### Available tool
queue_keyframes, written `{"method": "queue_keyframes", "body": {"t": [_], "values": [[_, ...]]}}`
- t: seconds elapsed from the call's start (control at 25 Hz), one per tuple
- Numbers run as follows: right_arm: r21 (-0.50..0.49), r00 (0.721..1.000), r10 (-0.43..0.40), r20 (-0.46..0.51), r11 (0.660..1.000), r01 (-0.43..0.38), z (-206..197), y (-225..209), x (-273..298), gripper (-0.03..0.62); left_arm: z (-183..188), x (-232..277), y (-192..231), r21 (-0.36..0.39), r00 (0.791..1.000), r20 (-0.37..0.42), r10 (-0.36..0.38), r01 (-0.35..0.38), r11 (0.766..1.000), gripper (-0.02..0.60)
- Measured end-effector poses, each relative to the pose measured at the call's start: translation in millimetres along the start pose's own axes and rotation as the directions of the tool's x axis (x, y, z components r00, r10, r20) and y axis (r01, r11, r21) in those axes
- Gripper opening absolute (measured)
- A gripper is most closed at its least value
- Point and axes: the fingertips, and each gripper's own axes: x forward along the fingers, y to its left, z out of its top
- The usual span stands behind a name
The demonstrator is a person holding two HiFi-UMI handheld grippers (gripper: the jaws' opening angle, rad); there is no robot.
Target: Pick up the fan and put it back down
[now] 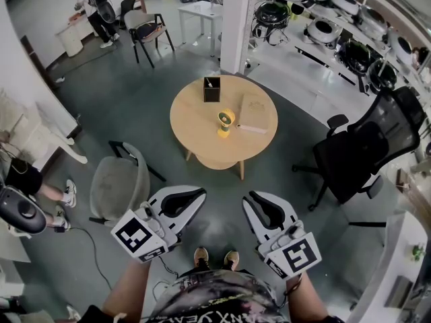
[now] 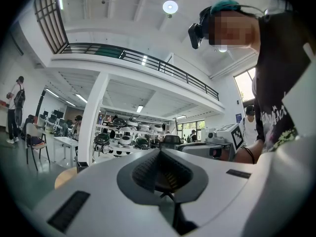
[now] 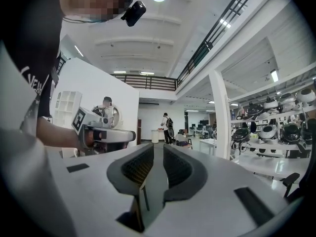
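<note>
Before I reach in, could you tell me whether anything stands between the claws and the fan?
Nothing visible does. Only floor and tabletop lie between the left claw, the right claw and the fan; the black box stands behind it, the book to its right.

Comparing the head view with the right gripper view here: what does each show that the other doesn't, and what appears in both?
Head view only: the yellow fan standing untouched on the round table, with a black box also on it. Right gripper view only: the narrow gap between the jaws of the right gripper, with nothing in it. Both: the right gripper itself, the left gripper and the white pillar.
</note>
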Motion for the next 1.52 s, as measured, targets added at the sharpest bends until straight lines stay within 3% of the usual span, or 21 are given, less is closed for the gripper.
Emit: {"method": "queue_keyframes", "body": {"t": [0.16, 0.6, 1.04, 1.52], "values": [[-0.006, 1.000, 0.012, -0.003, 1.000, -0.012, -1.3, 3.5, 0.7, 0.095, 0.2, -2.1, 0.5, 0.000, 1.000, 0.001, 0.001, -0.001, 1.000, 0.018], [0.005, 0.999, 0.050, 0.005, 0.999, -0.050, -2.0, 9.8, -1.3, 0.267, 0.3, -3.6, -0.2, 0.002, 1.000, 0.002, 0.004, -0.004, 1.000, 0.018], [0.013, 0.999, 0.016, 0.042, 1.000, -0.016, 3.4, 2.8, -6.0, 0.356, -0.3, -5.1, 0.4, -0.005, 1.000, 0.004, 0.002, -0.002, 1.000, 0.018], [0.042, 0.998, 0.039, 0.049, 0.998, -0.041, -1.1, 4.4, -1.0, 0.584, -2.2, -4.6, 1.4, -0.006, 1.000, 0.001, 0.004, -0.004, 1.000, 0.018]]}}
